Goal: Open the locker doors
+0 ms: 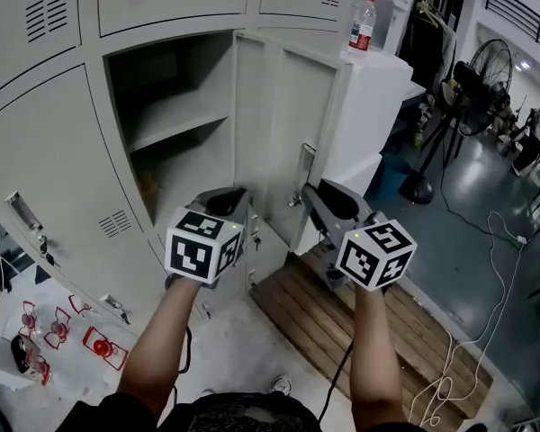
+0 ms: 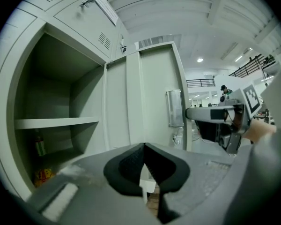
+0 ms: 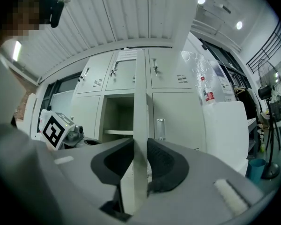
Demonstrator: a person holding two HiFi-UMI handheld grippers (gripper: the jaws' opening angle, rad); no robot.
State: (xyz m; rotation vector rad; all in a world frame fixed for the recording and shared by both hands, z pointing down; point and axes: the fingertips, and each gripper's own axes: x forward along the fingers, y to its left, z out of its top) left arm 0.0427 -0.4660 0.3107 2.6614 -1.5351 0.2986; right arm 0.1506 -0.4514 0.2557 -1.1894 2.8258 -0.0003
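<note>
The middle locker (image 1: 171, 124) stands with its grey door (image 1: 288, 133) swung out to the right. My right gripper (image 1: 309, 193) is shut on the free edge of that door, just below its latch plate (image 1: 305, 162). In the right gripper view the door's edge (image 3: 139, 121) runs upright between the two pads of my right gripper (image 3: 140, 159). My left gripper (image 1: 236, 198) hangs in front of the open compartment, shut with nothing in it. Its black pads (image 2: 131, 161) meet at the tips, facing the shelf (image 2: 56, 122) and the inside of the door (image 2: 154, 97).
Closed locker doors (image 1: 54, 187) sit to the left and above. A plastic bottle (image 1: 364, 22) stands on a white cabinet (image 1: 382, 97) right of the lockers. A wooden pallet (image 1: 342, 322) lies on the floor below. A fan (image 1: 481, 70) and cables are farther right. Small packets (image 2: 42, 175) lie inside the locker.
</note>
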